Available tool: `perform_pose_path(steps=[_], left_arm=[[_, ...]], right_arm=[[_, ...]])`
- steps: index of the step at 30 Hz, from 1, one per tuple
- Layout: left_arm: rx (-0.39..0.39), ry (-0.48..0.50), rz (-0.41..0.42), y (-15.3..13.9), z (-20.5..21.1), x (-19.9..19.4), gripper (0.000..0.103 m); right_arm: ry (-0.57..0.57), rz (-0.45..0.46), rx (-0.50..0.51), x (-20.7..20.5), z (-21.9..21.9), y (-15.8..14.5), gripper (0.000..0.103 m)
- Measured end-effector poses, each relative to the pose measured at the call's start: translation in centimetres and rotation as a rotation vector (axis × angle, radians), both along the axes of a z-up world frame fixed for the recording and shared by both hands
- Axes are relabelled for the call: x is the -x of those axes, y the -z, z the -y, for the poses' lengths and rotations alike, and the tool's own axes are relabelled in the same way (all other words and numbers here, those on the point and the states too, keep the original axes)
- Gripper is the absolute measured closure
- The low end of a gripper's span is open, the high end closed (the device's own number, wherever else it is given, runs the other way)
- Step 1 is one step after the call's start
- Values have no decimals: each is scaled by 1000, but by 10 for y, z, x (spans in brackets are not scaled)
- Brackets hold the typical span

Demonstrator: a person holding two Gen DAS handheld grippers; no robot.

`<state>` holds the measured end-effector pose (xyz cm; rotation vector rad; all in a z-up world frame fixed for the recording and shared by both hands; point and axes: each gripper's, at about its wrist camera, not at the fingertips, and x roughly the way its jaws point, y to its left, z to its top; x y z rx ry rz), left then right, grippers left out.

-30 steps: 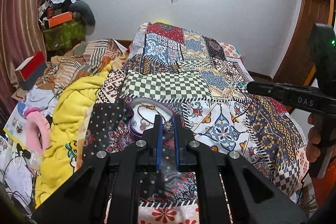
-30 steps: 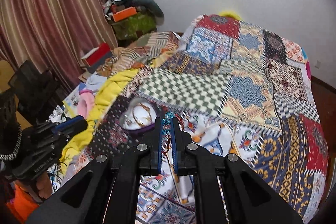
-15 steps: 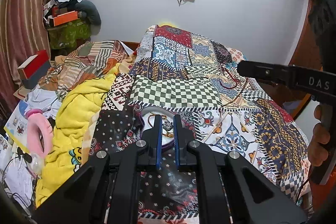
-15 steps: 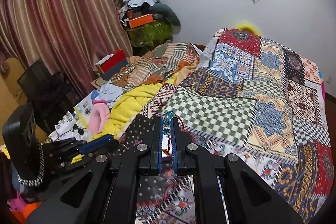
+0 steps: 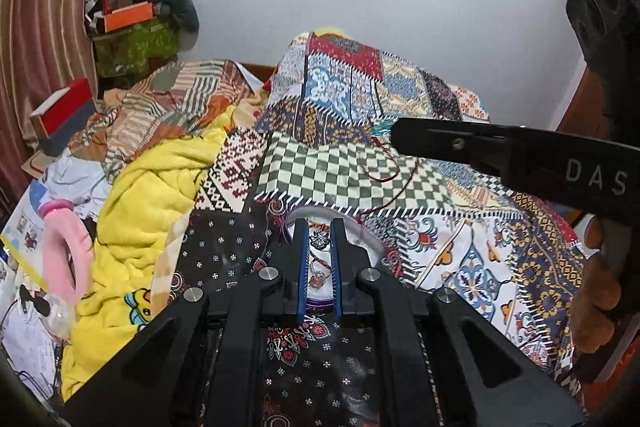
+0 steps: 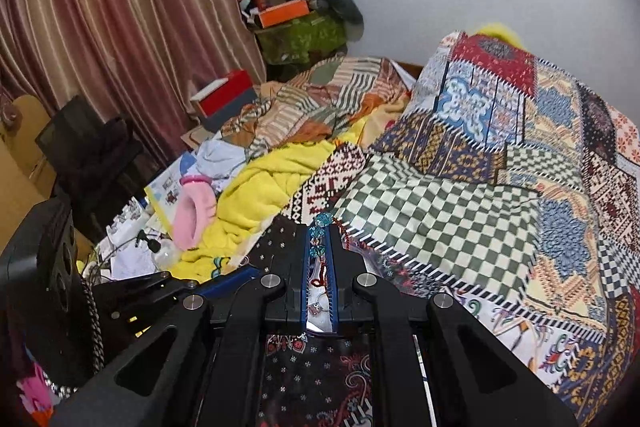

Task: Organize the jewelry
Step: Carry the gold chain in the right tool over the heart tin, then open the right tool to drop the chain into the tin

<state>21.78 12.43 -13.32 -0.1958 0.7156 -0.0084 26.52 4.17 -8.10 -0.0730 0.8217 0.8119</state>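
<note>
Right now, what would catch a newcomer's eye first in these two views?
The bright patchwork bedspread fills the scene, with a yellow blanket bunched along its left side. At centre, the right tongs pinch a string of blue beads, and the left tongs hover over a white dish of jewelry.

The left gripper (image 5: 320,231) is hiding much of the white dish (image 5: 370,245) beneath its jaws; small jewelry pieces (image 5: 318,239) between them are blurring together. Ahead, the red cord (image 5: 394,175) is disappearing behind the right gripper (image 5: 396,137).
</note>
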Motion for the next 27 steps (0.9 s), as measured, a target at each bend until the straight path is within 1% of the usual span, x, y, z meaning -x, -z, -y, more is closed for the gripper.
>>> perform_pose_path(steps=[8,14,19,27], left_arm=[[12,17,-78,34,-1,-20,94],[15,34,-105,47,3,-28,94],[15,46,-118,52,5,-31,94],[7,47,-112,48,8,-31,94]], right_arm=[[-5,-81,59,-21,-14,38,96],[-10,-116,94,-29,-19,57,96],[-19,-133,109,-31,-22,64,96],[-38,-145,107,-27,-22,58,96]])
